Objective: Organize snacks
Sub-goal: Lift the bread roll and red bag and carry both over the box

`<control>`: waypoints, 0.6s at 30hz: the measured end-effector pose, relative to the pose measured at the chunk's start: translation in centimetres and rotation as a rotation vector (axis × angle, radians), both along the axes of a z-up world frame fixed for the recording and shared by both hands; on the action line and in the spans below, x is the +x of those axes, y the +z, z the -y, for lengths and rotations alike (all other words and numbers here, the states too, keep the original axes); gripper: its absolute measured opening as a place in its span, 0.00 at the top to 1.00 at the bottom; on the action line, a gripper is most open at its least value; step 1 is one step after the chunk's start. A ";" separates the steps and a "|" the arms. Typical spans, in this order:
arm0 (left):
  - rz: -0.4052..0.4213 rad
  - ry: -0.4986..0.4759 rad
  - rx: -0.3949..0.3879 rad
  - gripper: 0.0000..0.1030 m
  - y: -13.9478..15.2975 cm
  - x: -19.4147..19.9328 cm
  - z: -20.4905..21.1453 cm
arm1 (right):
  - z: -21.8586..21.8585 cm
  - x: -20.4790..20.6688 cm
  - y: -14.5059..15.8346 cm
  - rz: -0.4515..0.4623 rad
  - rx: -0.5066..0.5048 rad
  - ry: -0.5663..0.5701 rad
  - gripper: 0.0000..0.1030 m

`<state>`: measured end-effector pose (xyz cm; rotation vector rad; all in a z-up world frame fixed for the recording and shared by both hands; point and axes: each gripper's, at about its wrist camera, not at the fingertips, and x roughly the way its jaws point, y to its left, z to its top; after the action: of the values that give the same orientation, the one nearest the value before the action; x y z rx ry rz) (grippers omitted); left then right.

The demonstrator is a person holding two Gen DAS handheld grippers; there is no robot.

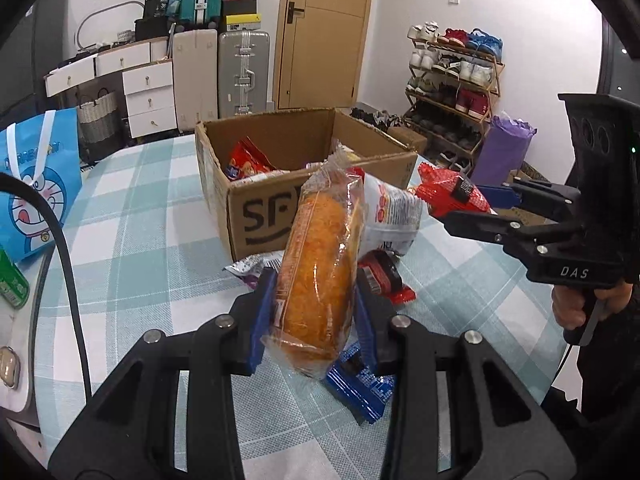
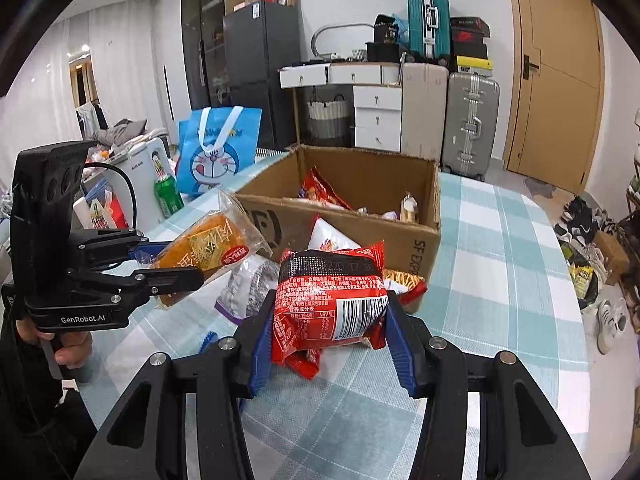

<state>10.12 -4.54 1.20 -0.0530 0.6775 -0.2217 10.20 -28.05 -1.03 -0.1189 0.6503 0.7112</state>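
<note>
Your left claw (image 1: pixel 316 316) pinches the clear-wrapped orange bread pack (image 1: pixel 320 264), blue pads pressed on both sides, pack lifted off the checked tabletop (image 1: pixel 140 240). Your right claw (image 2: pixel 330 332) is clamped on the red snack packet (image 2: pixel 328 300), also held above the tabletop. Under and just behind the claws lie loose snacks: a blue packet (image 1: pixel 360 388), a small red-black packet (image 1: pixel 384 280), a white bag (image 1: pixel 394 216), a purple-white one (image 2: pixel 248 288). Beyond them sits the open cardboard box (image 1: pixel 264 208), with red packets (image 1: pixel 248 162) inside, maybe more, hard to tell. Blue cartoon bag (image 1: pixel 36 184) far left.
</note>
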 end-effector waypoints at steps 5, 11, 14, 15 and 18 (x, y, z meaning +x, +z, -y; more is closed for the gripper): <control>0.038 0.033 0.020 0.67 1.3 -0.2 -0.5 | 0.0 -0.3 1.0 0.026 0.054 -0.022 0.51; 0.076 0.081 0.023 0.67 3.2 0.0 -1.1 | -0.6 0.3 1.5 0.023 0.102 -0.057 0.51; 0.091 0.099 0.033 0.67 4.1 0.7 -1.3 | -1.0 0.6 2.2 0.041 0.109 -0.064 0.51; 0.095 0.107 0.034 0.67 4.4 1.0 -1.3 | -1.1 0.7 2.5 0.048 0.110 -0.067 0.51; 0.113 0.132 0.046 0.67 5.3 1.9 -1.5 | -1.1 1.1 3.3 0.060 0.126 -0.081 0.51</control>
<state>12.02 -3.08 6.52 -0.0406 0.5641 -0.0819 11.30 -26.92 2.28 0.0021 0.5486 0.6665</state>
